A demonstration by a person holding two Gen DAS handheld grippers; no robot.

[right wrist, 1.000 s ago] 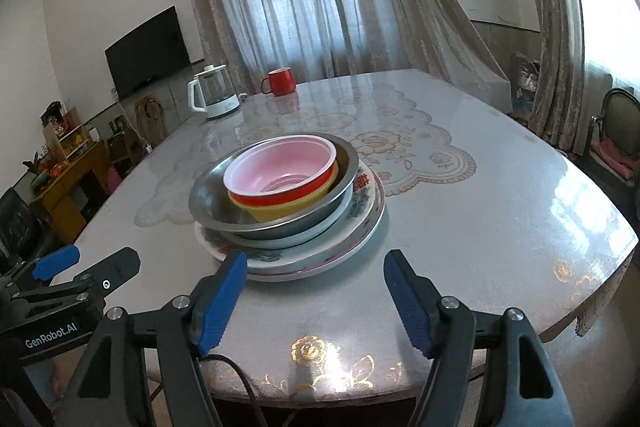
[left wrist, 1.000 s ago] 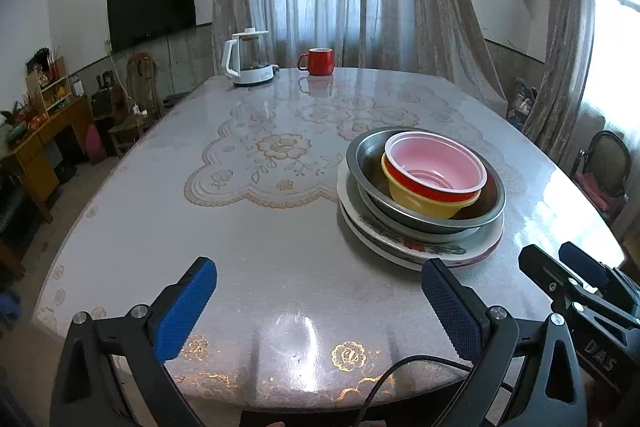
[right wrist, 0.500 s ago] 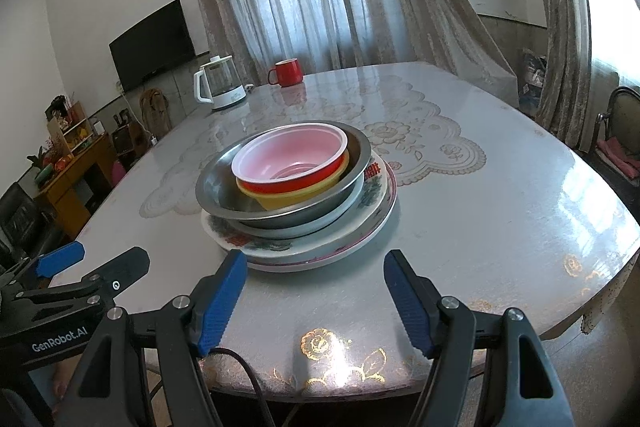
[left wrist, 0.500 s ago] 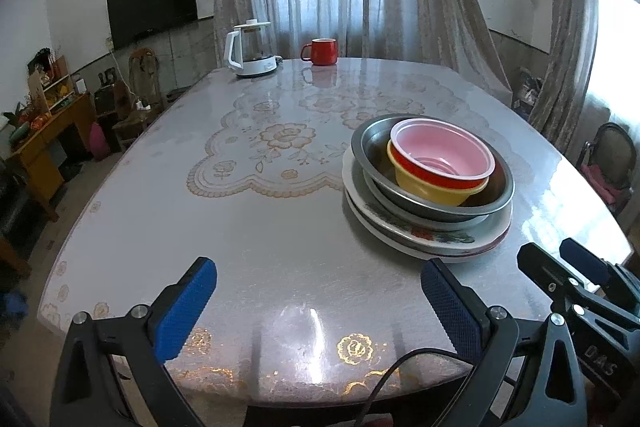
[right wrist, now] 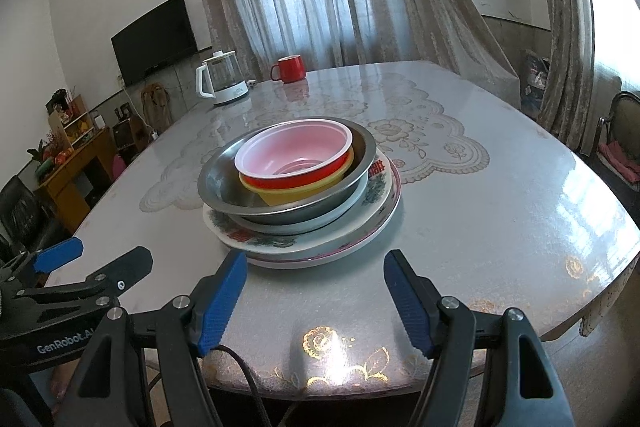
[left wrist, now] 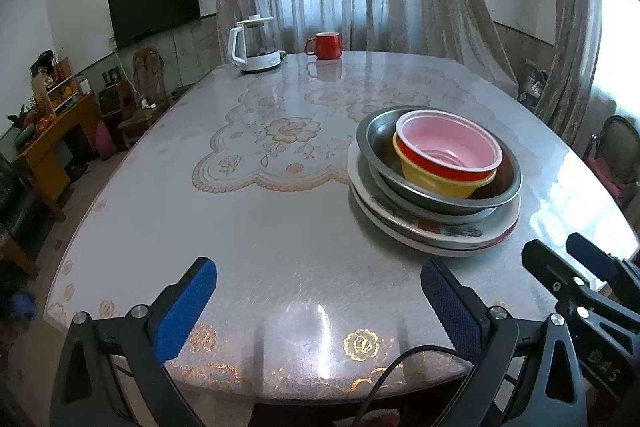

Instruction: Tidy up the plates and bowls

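Observation:
One stack of dishes stands on the table: patterned plates (left wrist: 432, 235) (right wrist: 312, 247) at the bottom, a steel bowl (left wrist: 376, 139) (right wrist: 216, 183) on them, then a yellow bowl (left wrist: 440, 183) (right wrist: 296, 193) and a red bowl with a pink inside (left wrist: 448, 143) (right wrist: 296, 151) on top. My left gripper (left wrist: 316, 279) hangs open over the near table edge, left of the stack, holding nothing. My right gripper (right wrist: 315, 267) is open just in front of the stack, its blue pads clear of the plates. Each gripper also shows in the other's view, the right gripper (left wrist: 576, 267) and the left gripper (right wrist: 96, 259).
A white kettle (left wrist: 256, 47) and a red mug (left wrist: 326, 45) stand at the far edge of the glossy table (left wrist: 280, 227). A chair (right wrist: 624, 131) is off the right side, and a wooden shelf unit (left wrist: 52, 131) off the left.

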